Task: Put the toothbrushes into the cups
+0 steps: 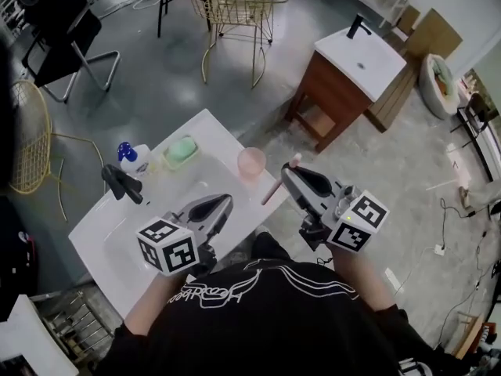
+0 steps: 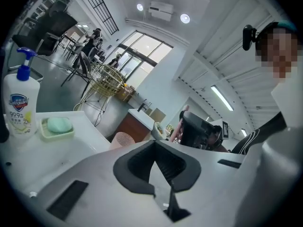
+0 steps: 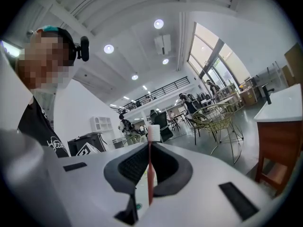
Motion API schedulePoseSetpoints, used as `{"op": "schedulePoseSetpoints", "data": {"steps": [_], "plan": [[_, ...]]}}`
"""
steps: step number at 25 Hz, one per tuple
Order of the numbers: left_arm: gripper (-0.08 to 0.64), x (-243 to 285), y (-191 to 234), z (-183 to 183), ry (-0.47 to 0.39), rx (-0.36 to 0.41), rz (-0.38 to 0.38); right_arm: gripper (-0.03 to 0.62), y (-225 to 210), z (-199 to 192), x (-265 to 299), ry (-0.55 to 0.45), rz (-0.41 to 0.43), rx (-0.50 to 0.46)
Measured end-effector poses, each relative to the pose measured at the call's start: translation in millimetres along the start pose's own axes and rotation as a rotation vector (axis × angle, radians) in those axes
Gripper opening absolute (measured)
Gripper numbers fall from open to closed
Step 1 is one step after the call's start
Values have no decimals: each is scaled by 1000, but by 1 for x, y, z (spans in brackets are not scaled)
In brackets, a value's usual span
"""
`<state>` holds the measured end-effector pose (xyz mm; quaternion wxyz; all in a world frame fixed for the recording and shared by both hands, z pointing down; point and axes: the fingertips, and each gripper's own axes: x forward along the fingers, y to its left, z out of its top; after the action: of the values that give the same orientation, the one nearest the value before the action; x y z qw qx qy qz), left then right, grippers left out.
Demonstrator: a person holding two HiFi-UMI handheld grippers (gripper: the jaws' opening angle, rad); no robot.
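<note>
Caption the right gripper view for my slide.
Right gripper shut on a red toothbrush, its white head sticking out.

On the sink counter [image 1: 210, 138], the faucet [image 1: 121, 183] sits near the left edge. The soap bottle [image 1: 135, 157] is just behind it, the soap dish [image 1: 180, 152] is right of the bottle, and the cup [image 1: 251, 162] is by the right edge, apart from the dish. The left gripper [image 1: 222, 203] is over the near side of the counter, and the right gripper [image 1: 290, 171] is off its right edge, just beside the cup, with the toothbrush [image 1: 274, 190] between its jaws. Far behind the counter stand a wire chair [image 1: 235, 10] and, more to the right, a cabinet [image 1: 337, 96] with its own sink on top.
</note>
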<state>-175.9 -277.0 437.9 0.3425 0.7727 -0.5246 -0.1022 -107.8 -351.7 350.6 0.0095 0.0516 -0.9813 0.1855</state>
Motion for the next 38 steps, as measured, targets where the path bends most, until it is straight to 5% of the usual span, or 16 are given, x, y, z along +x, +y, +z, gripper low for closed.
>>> {"op": "schedulePoseSetpoints", "data": {"steps": [5,16,31,38], "plan": [[5,-1,15,13,-49,-27,90,35,-27,5,24,30,37,-51],[5,1,69,5,-77,-160,285,35,-80,-24,73,90,136,-10],[5,22,97,0,-140,-266,381,35,-106,-102,98,263,265,-11],[5,30,100,-1,-202,-300,445,35,-121,-116,107,313,343,63]]}}
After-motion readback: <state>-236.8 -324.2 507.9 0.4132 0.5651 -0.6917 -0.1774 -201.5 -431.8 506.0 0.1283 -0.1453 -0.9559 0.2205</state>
